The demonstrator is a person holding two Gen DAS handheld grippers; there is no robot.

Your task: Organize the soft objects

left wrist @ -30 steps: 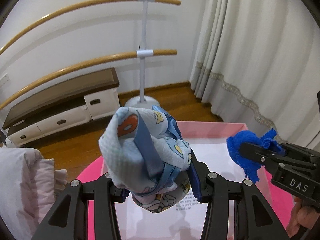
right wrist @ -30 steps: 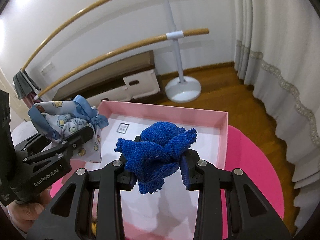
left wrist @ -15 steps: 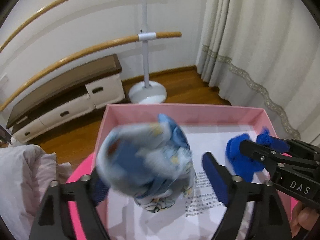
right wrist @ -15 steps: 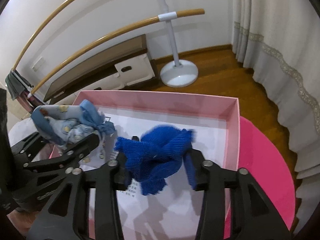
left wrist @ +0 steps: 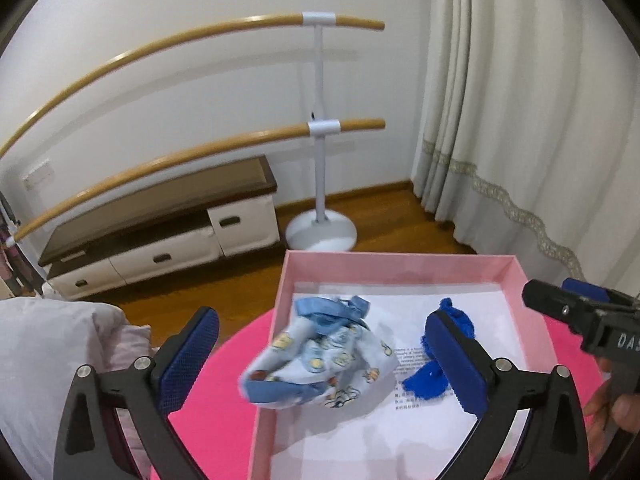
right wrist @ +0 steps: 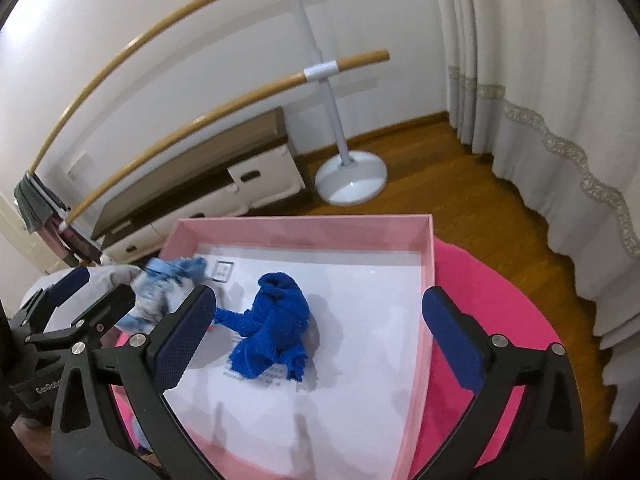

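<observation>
grippers are both hanging above the pink box [left wrist: 400, 266], each with its fingers spread wide and gripping nothing. left gripper [left wrist: 320, 364] is showing a blurred, pale blue printed cloth [left wrist: 320, 360] between its pads, sitting at the box's left wall [right wrist: 176, 236], partly over the rim; whether it is resting or mid-air cannot be told. blue towel [right wrist: 272, 328] is lying crumpled on the white paper [right wrist: 360, 320] lining the box floor, just beside the printed cloth and right of it, framed by the right gripper [right wrist: 320, 340]. in the left view the towel [left wrist: 456, 328] is partly hidden behind the left gripper's right pad. box is sitting on a round hot-pink surface [right wrist: 500, 320]. right gripper [left wrist: 576, 312] is also showing at the left view's right edge.
</observation>
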